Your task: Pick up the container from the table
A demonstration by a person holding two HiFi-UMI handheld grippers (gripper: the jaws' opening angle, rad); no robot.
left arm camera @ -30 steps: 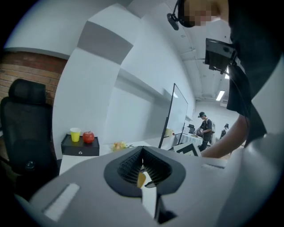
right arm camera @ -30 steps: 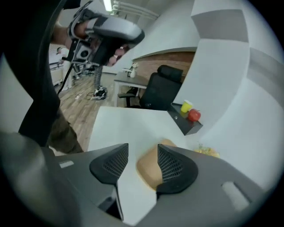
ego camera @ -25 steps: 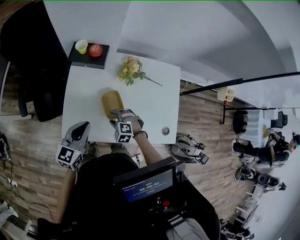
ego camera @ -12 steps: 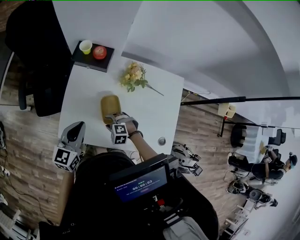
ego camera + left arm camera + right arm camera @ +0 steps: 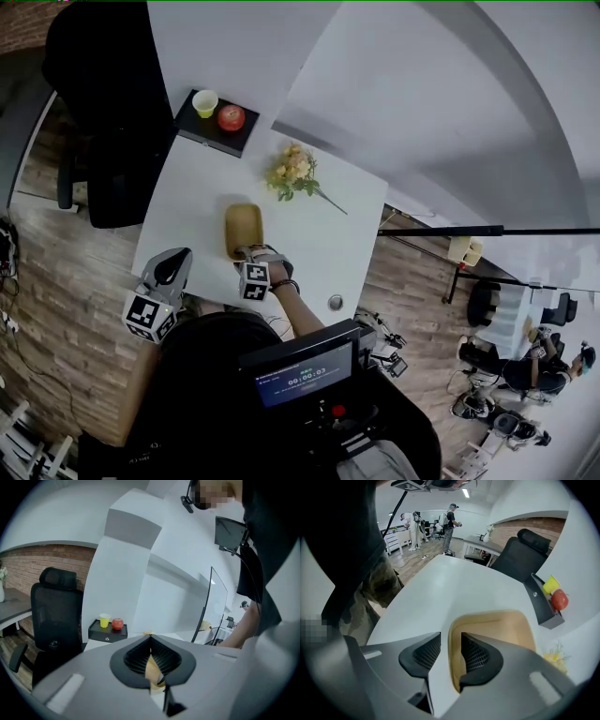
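Right gripper view: the container's near wall is straddled, but the grip is not yet made.

The tan container [image 5: 501,630] is set on the white table [image 5: 454,583], and its near wall is taken between the jaws of the right gripper [image 5: 451,638], one pad inside the hollow and one outside. The jaws have just been closing, yet a strip of table is seen between the outer pad and the rim, so nothing is gripped. The grasping step is judged to be in hand; next, the wall must be pinched firmly and the container raised level. The left gripper [image 5: 150,641] is held by the table's near edge, jaws together and empty. Flowers [image 5: 292,173] and a dark tray [image 5: 216,131] are seen beyond.
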